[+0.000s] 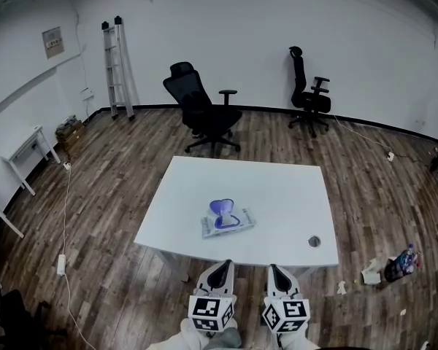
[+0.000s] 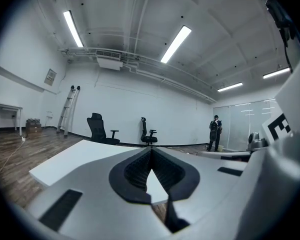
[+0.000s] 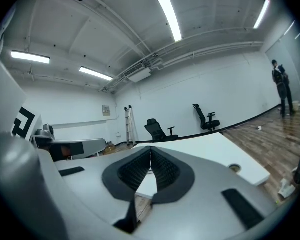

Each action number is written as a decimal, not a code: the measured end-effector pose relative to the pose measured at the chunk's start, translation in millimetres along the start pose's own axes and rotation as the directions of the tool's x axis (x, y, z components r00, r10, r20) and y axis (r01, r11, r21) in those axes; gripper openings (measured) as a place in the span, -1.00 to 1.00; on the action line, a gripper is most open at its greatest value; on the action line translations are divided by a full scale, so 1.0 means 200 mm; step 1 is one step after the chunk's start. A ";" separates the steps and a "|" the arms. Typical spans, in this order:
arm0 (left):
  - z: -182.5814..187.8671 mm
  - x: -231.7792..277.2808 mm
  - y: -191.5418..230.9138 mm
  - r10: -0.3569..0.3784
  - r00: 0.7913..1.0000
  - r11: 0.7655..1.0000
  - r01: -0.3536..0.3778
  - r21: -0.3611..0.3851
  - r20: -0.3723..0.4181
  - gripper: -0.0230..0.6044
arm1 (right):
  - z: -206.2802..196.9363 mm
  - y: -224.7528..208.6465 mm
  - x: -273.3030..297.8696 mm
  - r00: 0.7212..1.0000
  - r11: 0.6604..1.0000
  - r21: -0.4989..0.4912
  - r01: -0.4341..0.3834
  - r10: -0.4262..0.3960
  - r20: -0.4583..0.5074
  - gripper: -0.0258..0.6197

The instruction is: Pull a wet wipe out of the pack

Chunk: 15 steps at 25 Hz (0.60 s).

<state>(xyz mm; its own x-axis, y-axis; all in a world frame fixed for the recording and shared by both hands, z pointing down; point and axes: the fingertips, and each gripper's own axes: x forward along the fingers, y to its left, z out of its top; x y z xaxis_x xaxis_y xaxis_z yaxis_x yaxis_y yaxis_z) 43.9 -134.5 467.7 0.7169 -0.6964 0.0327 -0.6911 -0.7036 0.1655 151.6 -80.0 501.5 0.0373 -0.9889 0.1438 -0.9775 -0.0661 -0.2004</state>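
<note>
Approach first: left claw (image 1: 220, 266) and right claw (image 1: 277, 267), both pinched empty, must open before reaching the flat purple-lidded wipe pack (image 1: 228, 220), lid seemingly raised.

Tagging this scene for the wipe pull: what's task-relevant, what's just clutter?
Job: wipe pack on the white table; left claw and right claw, both shut, empty.
Lying about: black chair, second chair, ladder, bottle on the floor.

Matt white table (image 1: 277, 188), glossy plastic wipe pack (image 1: 228, 222), wood-look plank floor (image 1: 109, 217) w/ sheen, ribbed blk fingers (image 2: 136, 171)
</note>
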 end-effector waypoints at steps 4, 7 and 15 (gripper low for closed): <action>0.01 0.12 0.09 0.007 1.000 1.000 -0.007 -0.002 -0.002 -0.94 | 0.02 -0.01 0.15 1.000 1.000 0.000 -0.005 0.005 -0.007 -0.89; 0.03 0.21 0.14 0.014 1.000 1.000 -0.014 -0.007 0.002 -0.94 | 0.04 -0.03 0.26 1.000 1.000 -0.004 -0.015 0.015 -0.010 -0.89; 0.06 0.42 0.30 0.027 1.000 1.000 -0.027 -0.015 0.015 -0.94 | 0.10 -0.03 0.54 0.999 0.999 -0.014 -0.043 0.043 -0.016 -0.89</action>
<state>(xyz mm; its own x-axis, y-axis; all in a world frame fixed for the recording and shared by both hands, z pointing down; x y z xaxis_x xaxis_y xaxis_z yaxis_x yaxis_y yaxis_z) 61.9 -236.2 467.5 0.6965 -0.7172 0.0226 -0.7086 -0.6824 0.1798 166.1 -188.3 498.0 -0.0081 -0.9885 0.1507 -0.9809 -0.0214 -0.1931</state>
